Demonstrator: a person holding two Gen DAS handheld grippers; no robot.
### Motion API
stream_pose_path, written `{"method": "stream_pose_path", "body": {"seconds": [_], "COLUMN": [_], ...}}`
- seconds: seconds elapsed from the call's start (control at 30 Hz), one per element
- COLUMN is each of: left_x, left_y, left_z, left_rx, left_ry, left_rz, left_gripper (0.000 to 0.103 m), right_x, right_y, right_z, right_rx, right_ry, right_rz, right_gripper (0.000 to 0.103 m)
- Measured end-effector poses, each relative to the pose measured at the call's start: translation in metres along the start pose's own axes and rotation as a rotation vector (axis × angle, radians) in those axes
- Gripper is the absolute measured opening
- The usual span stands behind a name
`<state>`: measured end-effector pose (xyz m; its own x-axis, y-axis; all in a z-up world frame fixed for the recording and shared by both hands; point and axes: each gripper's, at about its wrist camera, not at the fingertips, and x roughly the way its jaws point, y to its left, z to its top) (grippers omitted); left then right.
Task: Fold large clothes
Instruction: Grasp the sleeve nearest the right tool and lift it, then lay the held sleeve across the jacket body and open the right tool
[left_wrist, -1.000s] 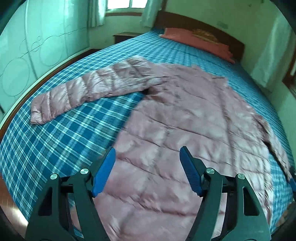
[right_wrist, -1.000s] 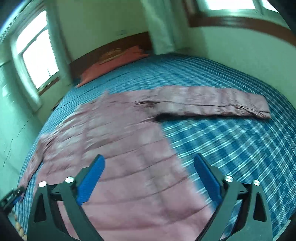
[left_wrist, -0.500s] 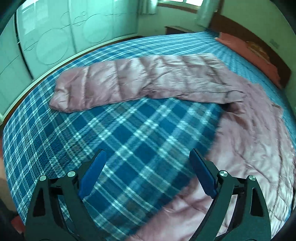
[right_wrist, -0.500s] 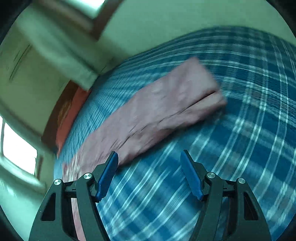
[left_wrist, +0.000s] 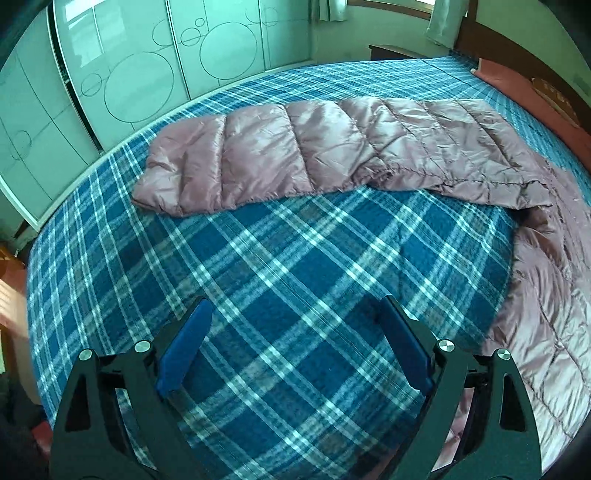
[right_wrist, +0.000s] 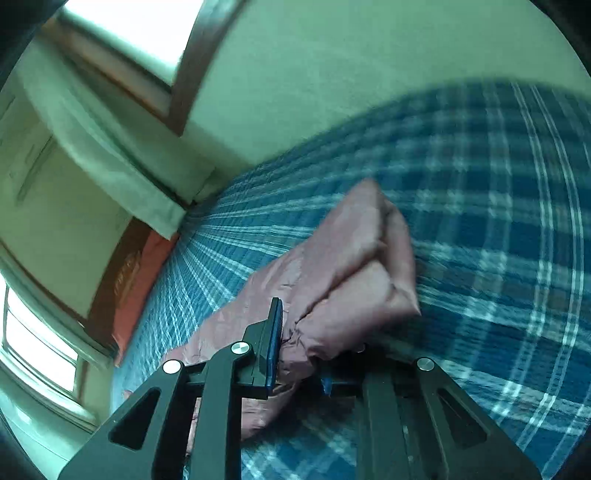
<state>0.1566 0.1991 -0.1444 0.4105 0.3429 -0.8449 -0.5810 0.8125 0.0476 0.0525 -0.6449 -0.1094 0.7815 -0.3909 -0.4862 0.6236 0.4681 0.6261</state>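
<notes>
Pink puffer jacket spread on a plaid bed

Left wrist view: left gripper (left_wrist: 291, 345) gapes over bedspread (left_wrist: 258, 266), jacket sleeve (left_wrist: 295, 147) well beyond. Right wrist view: right gripper (right_wrist: 295, 343), jaws just closing, pinches the sleeve cuff (right_wrist: 351, 280). No readable writing.

A wide bed covered by a blue and white plaid blanket (left_wrist: 280, 258) fills both views. Beyond its far edge stands a pale green wardrobe with sliding doors marked by circle outlines (left_wrist: 147, 74). At the head of the bed lies an orange-red pillow (left_wrist: 517, 83) against a dark wooden headboard (right_wrist: 110, 280). A brown-framed window (right_wrist: 147, 40) with a pale curtain (right_wrist: 110, 158) sits in the light green wall (right_wrist: 332, 74).
</notes>
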Motion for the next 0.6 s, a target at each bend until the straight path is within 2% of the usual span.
{"method": "stream_pose_path", "body": {"seconds": [0.13,0.3,0.47,0.6], "left_x": [0.001,0.003,0.005,0.007], "left_y": [0.001,-0.004,-0.002,0.001], "left_z": [0.005,0.001,-0.002,-0.002], "left_rx": [0.022,0.018,0.010,0.008], "left_ry": [-0.018,-0.033,-0.044,-0.050], "left_rz": [0.015,0.022,0.015,0.013], "left_gripper": [0.092,0.096,0.097,0.098], "right_x": [-0.013,-0.012,0.000,0.004], "right_y": [0.075,0.191,0.291,0.342], "right_z": [-0.013,-0.066,-0.148,-0.220], "right_rx": [-0.189,-0.402,-0.585,-0.684], "right_ry": [-0.025,0.040,0.128,0.216], "right_rz": [0.074,0.207,0.325,0.396], "right_gripper": [0.015,0.015,0.015,0.015]}}
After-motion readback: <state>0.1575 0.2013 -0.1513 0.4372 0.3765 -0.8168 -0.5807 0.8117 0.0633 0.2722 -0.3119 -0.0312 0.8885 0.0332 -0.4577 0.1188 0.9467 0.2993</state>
